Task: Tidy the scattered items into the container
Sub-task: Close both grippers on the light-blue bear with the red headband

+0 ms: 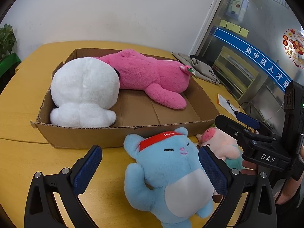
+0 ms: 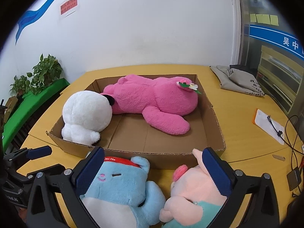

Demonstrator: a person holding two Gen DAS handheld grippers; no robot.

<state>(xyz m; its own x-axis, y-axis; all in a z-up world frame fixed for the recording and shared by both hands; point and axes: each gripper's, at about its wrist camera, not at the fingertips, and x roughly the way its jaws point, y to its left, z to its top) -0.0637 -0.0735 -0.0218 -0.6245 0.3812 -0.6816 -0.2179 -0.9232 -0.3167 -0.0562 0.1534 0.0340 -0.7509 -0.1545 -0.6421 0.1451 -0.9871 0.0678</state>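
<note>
Your left gripper [image 1: 150,168] stands spread wide over the blue plush cat [image 1: 167,174], pressing nothing; the cat lies on its back on the yellow table [image 1: 19,152]. Your right gripper [image 2: 153,172] is likewise released, its jaws straddling the cat's head and the pink plush pig [image 2: 191,191] beside it. At twelve o'clock from both, the shallow cardboard box [image 2: 171,157] holds a white plush [image 2: 87,114] at ten o'clock and a large pink plush [image 2: 152,102] along the far wall.
</note>
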